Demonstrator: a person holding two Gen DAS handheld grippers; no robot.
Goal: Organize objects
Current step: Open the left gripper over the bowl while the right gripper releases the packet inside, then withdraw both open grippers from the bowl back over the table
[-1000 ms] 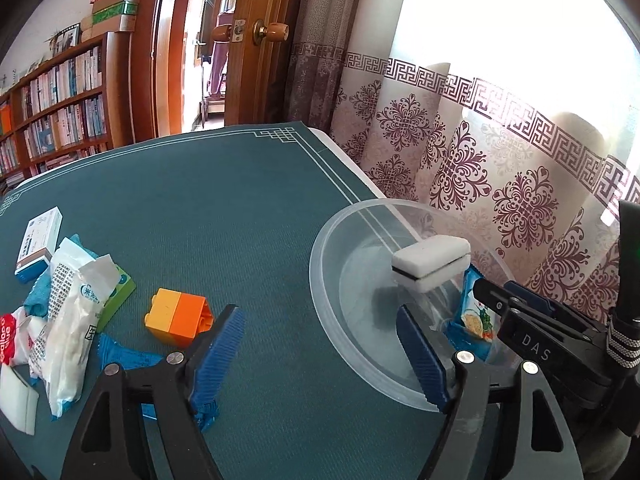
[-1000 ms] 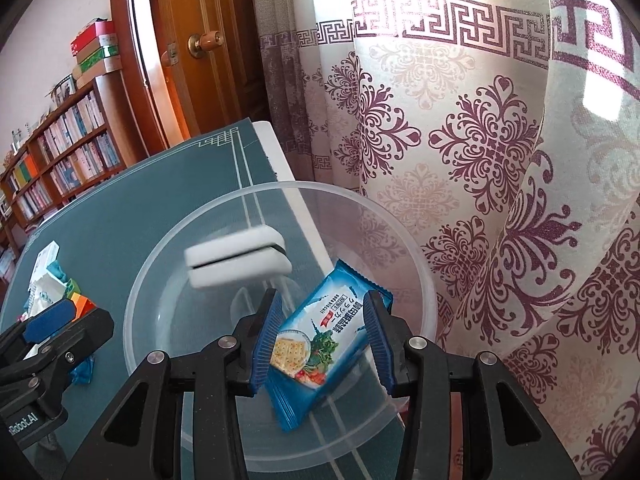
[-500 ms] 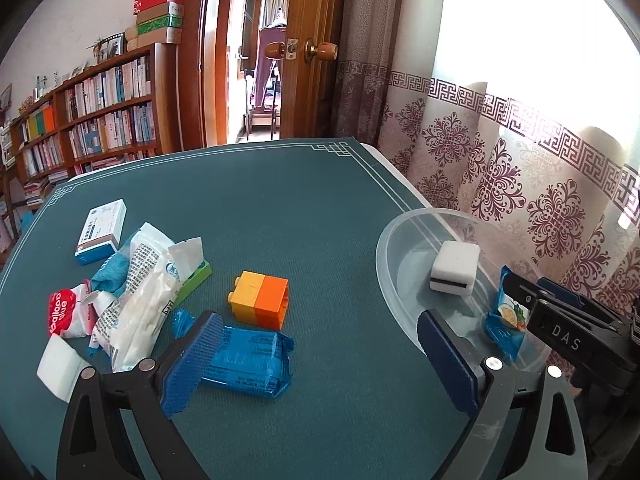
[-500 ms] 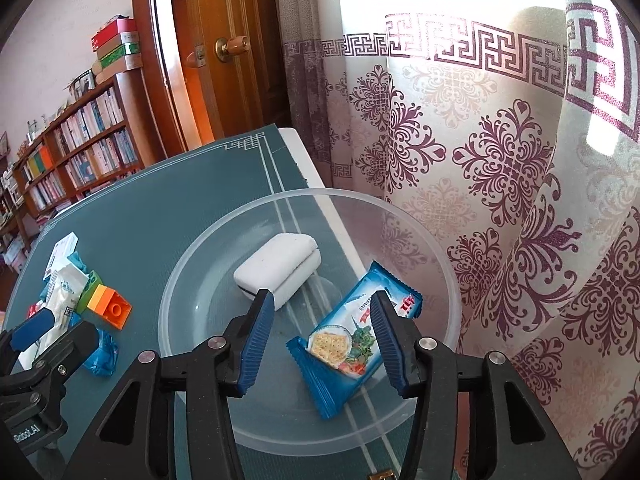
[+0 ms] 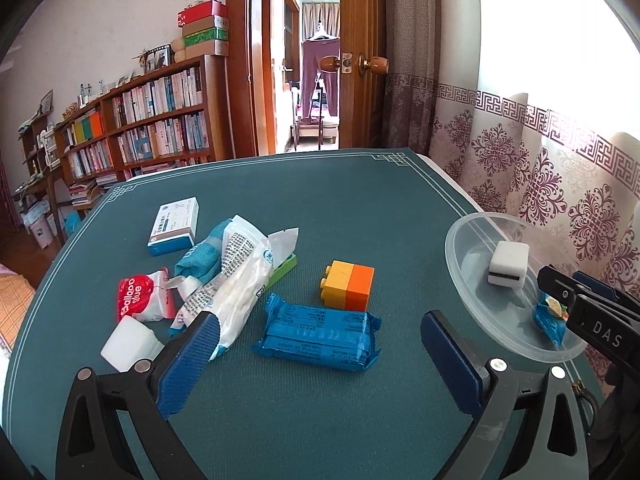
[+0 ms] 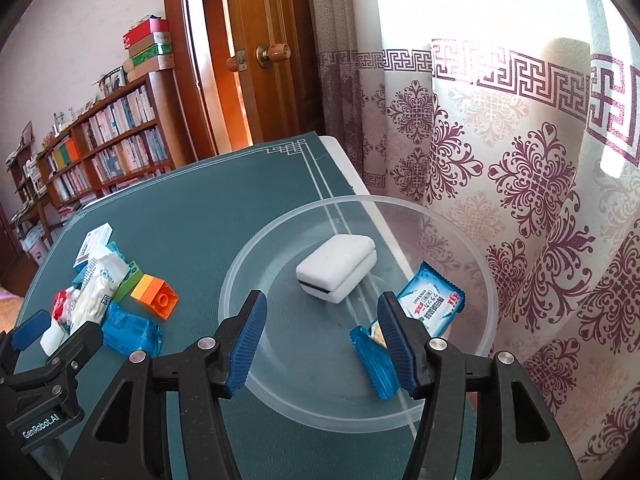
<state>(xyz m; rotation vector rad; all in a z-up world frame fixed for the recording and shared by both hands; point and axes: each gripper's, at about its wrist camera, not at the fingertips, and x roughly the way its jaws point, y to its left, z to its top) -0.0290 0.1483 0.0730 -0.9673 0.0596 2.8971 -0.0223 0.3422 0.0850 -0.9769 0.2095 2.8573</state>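
Bowl [image 6: 486, 336] sits at the right edge of the green surface [image 5: 360, 216], next to the curtain [image 6: 520, 152]. Inside it there's a white sponge block [image 6: 338, 268] and a blue cracker packet [image 6: 430, 306], lying apart from each other. The right hand-held gripper [image 6: 322, 340] hangs over the bowl, spread wide with nothing between the pads; the packet is just past its right finger. The left hand-held gripper [image 5: 320, 356] is also wide open and empty, above the surface, with a blue wafer pack [image 5: 318, 336] lying between its fingers further out. Behind that is an orange-yellow brick [image 5: 347, 290], then a pile: white bag [image 5: 236, 276], teal cloth [image 5: 202, 258], red-white packet [image 5: 140, 300], a white block [image 5: 128, 342] and a small box [image 5: 174, 226].
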